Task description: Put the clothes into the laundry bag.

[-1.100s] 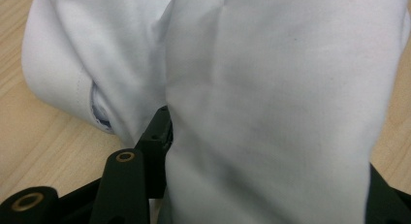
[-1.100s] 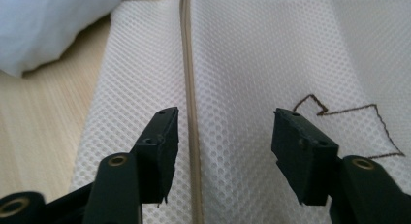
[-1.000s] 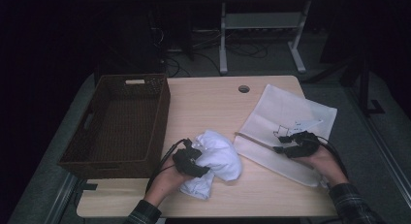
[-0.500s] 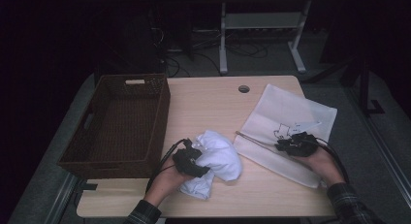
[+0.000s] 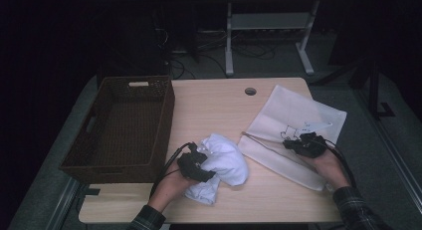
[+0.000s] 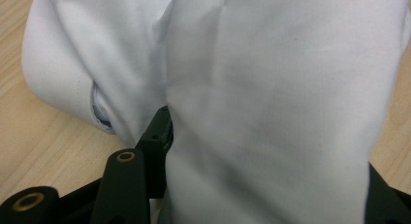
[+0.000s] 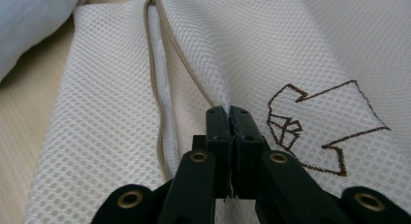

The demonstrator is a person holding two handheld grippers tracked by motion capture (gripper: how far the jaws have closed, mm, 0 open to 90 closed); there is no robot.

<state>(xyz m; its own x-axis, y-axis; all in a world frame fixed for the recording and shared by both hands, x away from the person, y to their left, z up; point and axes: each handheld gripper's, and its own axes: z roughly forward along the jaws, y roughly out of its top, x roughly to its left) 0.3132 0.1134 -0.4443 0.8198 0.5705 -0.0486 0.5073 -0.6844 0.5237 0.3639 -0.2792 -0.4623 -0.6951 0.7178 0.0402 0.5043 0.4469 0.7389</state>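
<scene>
On the pale wooden table (image 5: 224, 110), both grippers grip fabric.
At about 7 o'clock on the tabletop, the left gripper (image 5: 196, 166) has its jaws clamped on a crumpled white cotton garment (image 5: 224, 163); at 4 o'clock the right gripper (image 5: 304, 145), jaws just closing, pinches a fold of the flat white mesh zip bag with a brown printed outline (image 7: 310, 64) beside its open zipper (image 7: 162, 88). A dark woven rectangular basket (image 5: 154, 90) sits at 9 o'clock.

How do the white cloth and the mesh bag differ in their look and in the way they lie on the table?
The white cloth is smooth, plain and bunched into a lump; the mesh bag is netted, bears a brown line drawing and lies flat. The bag has an open zipper; the cloth shows none. Both are pale, and each is pinched by a gripper.
</scene>
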